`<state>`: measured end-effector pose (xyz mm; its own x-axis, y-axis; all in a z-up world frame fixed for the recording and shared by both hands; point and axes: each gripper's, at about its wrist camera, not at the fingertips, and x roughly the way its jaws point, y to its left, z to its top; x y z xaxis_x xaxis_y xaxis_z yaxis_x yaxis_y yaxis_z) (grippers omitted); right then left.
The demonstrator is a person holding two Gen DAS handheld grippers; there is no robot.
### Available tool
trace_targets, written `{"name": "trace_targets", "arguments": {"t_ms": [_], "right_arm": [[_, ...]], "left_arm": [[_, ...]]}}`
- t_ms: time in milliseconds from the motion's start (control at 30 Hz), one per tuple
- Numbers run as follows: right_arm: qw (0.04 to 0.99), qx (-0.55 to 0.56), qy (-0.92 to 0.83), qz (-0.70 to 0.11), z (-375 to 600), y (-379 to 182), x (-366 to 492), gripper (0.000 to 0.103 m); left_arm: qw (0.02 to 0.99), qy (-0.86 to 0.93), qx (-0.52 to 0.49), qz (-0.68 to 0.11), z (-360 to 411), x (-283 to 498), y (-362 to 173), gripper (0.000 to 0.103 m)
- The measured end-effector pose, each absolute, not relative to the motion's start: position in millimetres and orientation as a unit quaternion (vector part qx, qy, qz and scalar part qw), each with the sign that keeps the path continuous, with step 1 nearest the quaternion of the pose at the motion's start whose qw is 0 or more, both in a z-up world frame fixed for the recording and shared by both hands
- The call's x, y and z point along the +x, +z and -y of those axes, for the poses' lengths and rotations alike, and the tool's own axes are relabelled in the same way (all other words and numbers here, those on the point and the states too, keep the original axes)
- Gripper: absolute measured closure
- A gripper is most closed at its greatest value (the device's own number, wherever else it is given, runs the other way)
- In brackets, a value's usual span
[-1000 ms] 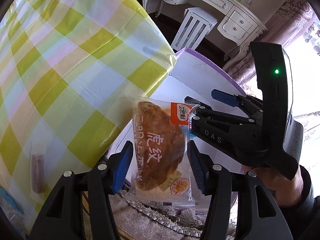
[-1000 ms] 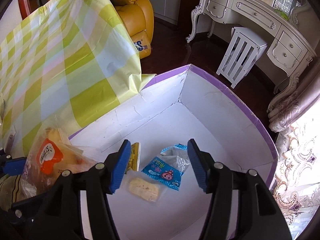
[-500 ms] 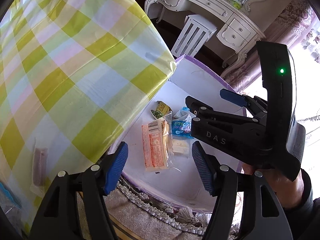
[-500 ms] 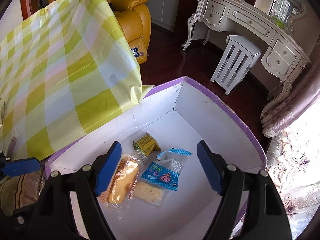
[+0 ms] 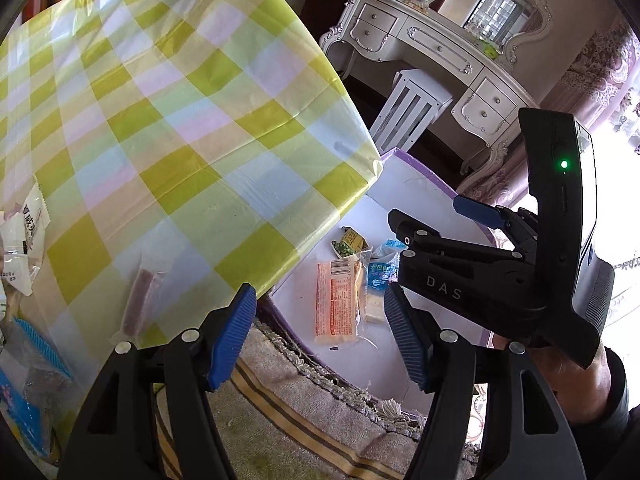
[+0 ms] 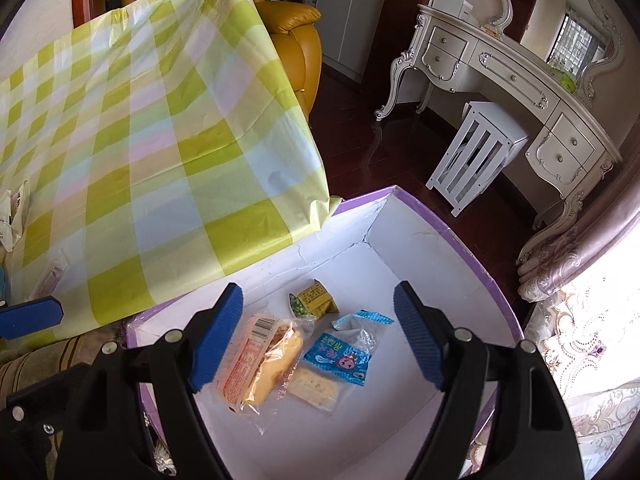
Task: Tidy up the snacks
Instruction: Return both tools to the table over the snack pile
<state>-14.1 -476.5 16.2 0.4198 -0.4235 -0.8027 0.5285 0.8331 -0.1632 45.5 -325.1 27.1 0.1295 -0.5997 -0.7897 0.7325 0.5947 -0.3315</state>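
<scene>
Beside your checked worktop (image 6: 152, 168) sits the white box (image 6: 452, 280), collecting snacks: the bread packet (image 6: 256, 364) lies inside, released, so your left gripper (image 5: 320, 336) and right gripper (image 6: 318, 336) gape empty.

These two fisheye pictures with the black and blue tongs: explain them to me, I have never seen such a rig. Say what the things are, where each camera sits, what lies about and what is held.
No robot here: a person holds a two-finger gripper in each hand, with a camera on each looking along the fingers. One picture comes from the left gripper, the other from the right gripper; the left view also shows the right one from the side. Both are open and hold nothing.

Below them is a white box with a purple rim. In it lie a bread packet, a blue packet, a pale biscuit packet and a small green-yellow packet.

On the checked tablecloth a purplish bar and more packets wait.
</scene>
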Motion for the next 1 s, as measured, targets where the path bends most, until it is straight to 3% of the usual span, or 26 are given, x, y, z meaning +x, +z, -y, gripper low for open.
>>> {"name": "trace_targets", "arguments": {"t_ms": [700,1000], "right_arm": [[0.865,0.097,-0.07,-0.487,360.8,35.9,26.5,0.025],[0.865,0.058,0.008,-0.498,293.9,36.7,46.5,0.022]], "left_arm": [[0.848,-0.272,-0.072,-0.449,135.6,46.3,44.6,0.039],[0.865,-0.17,-0.15,-0.448,43.3,47.8,37.8,0.039]]}}
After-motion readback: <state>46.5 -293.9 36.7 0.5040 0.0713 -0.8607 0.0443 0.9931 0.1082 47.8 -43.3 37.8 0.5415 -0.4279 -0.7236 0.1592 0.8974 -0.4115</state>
